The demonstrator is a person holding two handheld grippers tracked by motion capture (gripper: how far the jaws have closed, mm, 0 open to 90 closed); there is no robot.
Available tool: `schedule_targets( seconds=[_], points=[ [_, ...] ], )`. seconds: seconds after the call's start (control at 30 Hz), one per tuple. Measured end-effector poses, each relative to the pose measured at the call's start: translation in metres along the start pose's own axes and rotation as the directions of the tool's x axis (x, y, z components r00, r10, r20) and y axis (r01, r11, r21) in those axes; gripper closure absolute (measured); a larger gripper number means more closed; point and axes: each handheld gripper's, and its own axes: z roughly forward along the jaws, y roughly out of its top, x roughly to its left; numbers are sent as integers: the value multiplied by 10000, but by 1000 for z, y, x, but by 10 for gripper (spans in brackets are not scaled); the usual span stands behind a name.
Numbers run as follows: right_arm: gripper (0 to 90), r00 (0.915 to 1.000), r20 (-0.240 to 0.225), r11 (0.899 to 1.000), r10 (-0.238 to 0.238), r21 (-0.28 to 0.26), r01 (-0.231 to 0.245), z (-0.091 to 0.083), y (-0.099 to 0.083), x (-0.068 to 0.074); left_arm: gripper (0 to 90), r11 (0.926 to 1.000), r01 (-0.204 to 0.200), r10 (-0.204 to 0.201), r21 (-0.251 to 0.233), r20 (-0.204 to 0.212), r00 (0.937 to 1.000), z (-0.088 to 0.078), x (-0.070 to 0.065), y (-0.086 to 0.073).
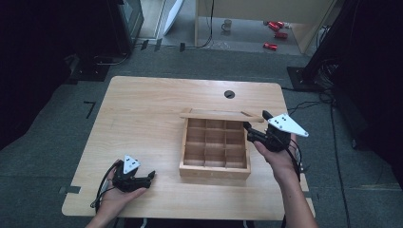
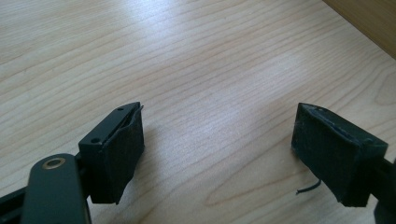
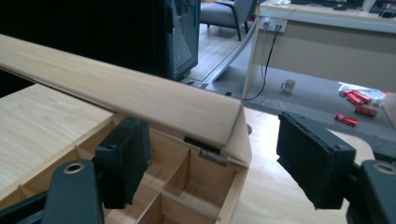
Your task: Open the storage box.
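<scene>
Wooden compartment box point(image 1: 215, 147) mid-table, hinged lid point(image 1: 221, 115) raised open.

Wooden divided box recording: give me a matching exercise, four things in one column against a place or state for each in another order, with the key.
Things
1. lid
2. left gripper
3. right gripper
4. wooden box

Places or states
A. jaws open over bare tabletop, left of the box
B. raised on its hinge along the far edge
C. empty compartments, standing on the table
D. jaws open at the lid's right end

Pairs: 1-B, 2-A, 3-D, 4-C
</scene>
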Motion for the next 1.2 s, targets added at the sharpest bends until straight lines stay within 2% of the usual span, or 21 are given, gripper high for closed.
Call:
schedule_targets(
  seconds=[0.17, 0.2, 0.37, 0.63, 0.83, 1.03, 1.07, 1.2],
  points=[
    [279, 9994, -73, 9995, -325, -50, 325, 8, 7, -4, 176, 10000, 17, -17, -5, 2, 10000, 0, 0, 0],
    [296, 9984, -113, 9984, -552, -107, 551, 13, 10, -5, 176, 10000, 19, -19, -12, 0, 10000, 0, 0, 0],
    [337, 9972, -193, 9970, -721, -305, 715, 24, 16, -6, 176, 10000, 62, -62, -30, 30, 10000, 0, 1, 0],
    [407, 9986, -270, 9954, -456, -858, 431, 39, 21, -15, 176, 10000, 68, -68, -13, 70, 10000, 0, 1, 0],
    [431, 9988, -324, 9963, -371, -781, 345, 45, 27, -21, 176, 9999, 116, -115, -41, 103, 9999, -1, 2, 0],
    [456, 9996, -265, 9980, 57, -633, -74, 52, 34, -26, 176, 9999, 149, -149, -45, 147, 9998, -1, 2, 0],
    [487, 9993, -161, 9976, 348, -596, -357, 54, 36, -28, 176, 9999, 143, -142, -45, 153, 9998, -1, 2, 0],
    [517, 9983, 82, 9971, 576, -508, -571, 60, 40, -31, 176, 9999, 126, -125, -43, 138, 9998, -1, 2, 0]
  ],
)
